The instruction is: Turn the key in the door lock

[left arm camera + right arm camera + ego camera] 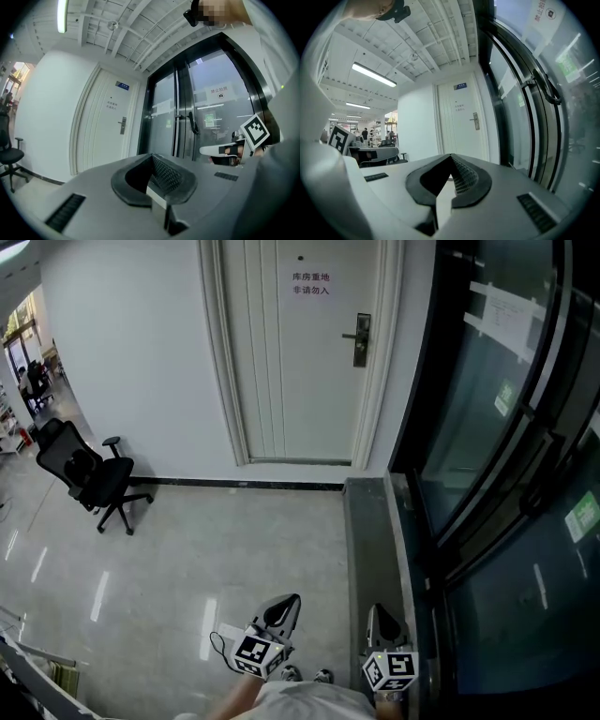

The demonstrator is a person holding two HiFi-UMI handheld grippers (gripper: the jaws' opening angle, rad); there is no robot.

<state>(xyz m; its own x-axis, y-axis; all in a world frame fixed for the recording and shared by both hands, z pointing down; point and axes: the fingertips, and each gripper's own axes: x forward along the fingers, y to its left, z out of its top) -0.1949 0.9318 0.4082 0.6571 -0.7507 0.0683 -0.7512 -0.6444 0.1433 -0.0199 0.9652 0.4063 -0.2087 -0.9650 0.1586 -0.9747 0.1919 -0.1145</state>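
Facing the door lock (361, 340) from well across the floor (234, 549).
The upright lock plate is set at the right edge of the white door (300, 381), far ahead; no key is seen. The right gripper (383, 619) is judged better lined up with it than the left gripper (284, 607); both are held with fingers closed, empty. The way ahead is bounded by a glass wall (497, 456) on the right.

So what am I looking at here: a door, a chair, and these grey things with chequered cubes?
No robot: a person holds a two-jaw gripper in each hand. The head view, from a camera on the person's head, looks down on the left gripper and right gripper; the cubes are part of them. The other two views come from cameras riding on each gripper. Both pairs of jaws are shut, holding nothing. Ahead is the white door with its lock; an office chair stands left.
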